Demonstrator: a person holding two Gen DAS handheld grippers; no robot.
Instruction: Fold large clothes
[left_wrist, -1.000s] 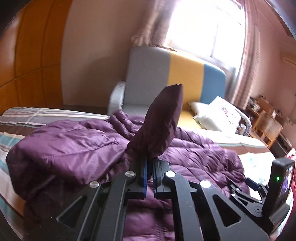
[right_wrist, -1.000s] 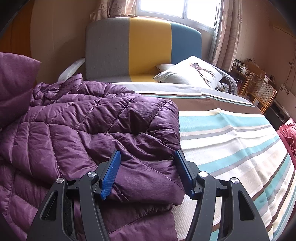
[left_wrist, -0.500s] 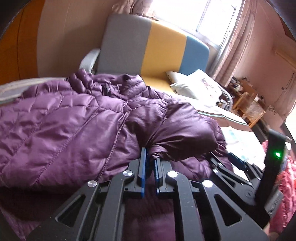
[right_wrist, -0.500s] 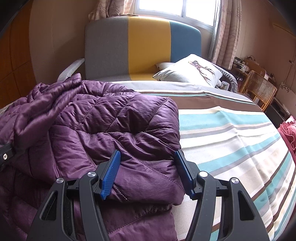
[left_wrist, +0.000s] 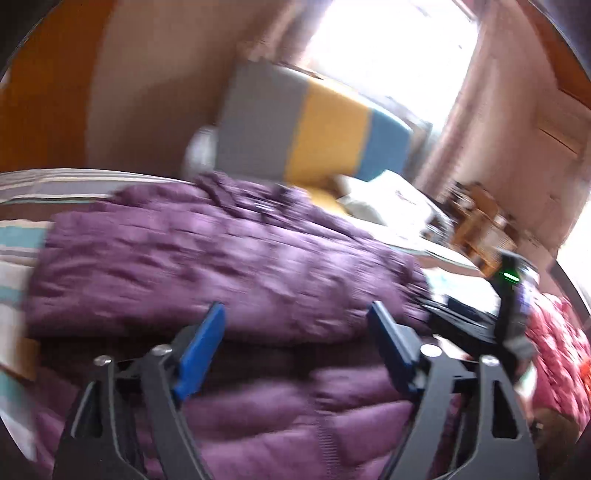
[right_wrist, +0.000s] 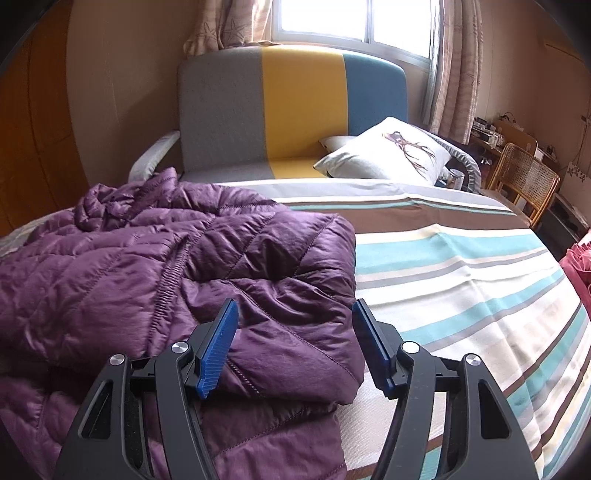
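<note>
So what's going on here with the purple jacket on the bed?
Someone with a handheld gripper in each hand is folding a purple puffer jacket on a striped bed. Both the left gripper and the right gripper are open above the jacket, holding nothing. The jacket lies bunched, a sleeve folded across the body. The left view is motion-blurred.

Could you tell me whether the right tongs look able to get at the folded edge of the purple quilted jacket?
Probably yes: the right tongs are open, with the purple quilted jacket edge lying between them and nothing covering it.
</note>
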